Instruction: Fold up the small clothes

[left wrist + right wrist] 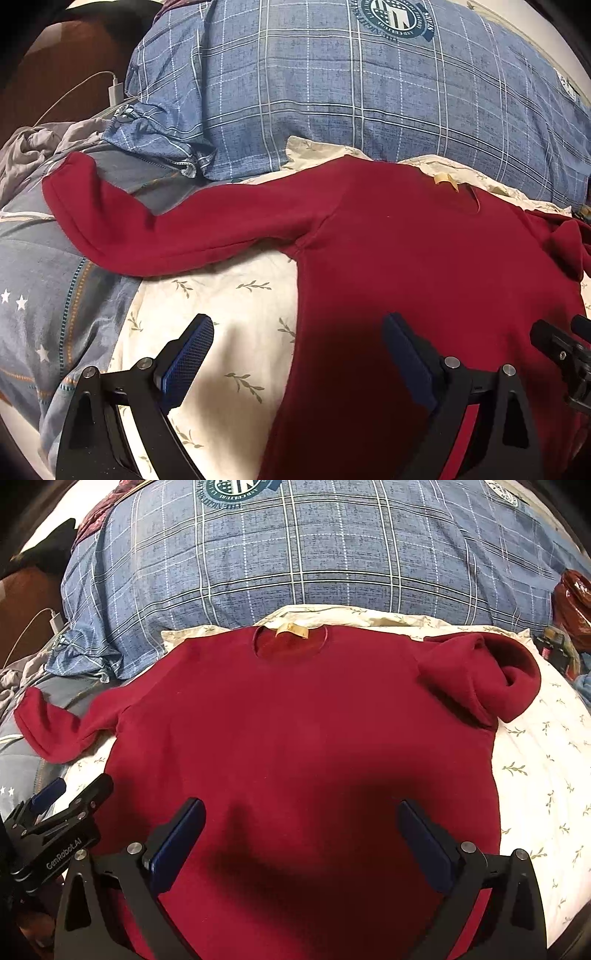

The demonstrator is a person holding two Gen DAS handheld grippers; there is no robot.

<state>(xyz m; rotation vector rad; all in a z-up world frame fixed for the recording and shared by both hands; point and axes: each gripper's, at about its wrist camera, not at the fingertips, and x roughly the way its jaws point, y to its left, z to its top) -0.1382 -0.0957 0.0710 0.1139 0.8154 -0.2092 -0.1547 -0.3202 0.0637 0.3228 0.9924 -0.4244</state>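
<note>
red sweater [295, 720] lies flat on the bed sheet [535, 775], collar toward frame top, one sleeve stretched left, the other bunched upper right. left gripper [299, 354] and right gripper [301, 834] both gape wide, holding nothing.

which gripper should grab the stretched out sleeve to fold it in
Left. The left gripper hangs open at the red sweater's left edge, on the side of the outstretched sleeve; the right gripper is over the sweater's middle.
</note>
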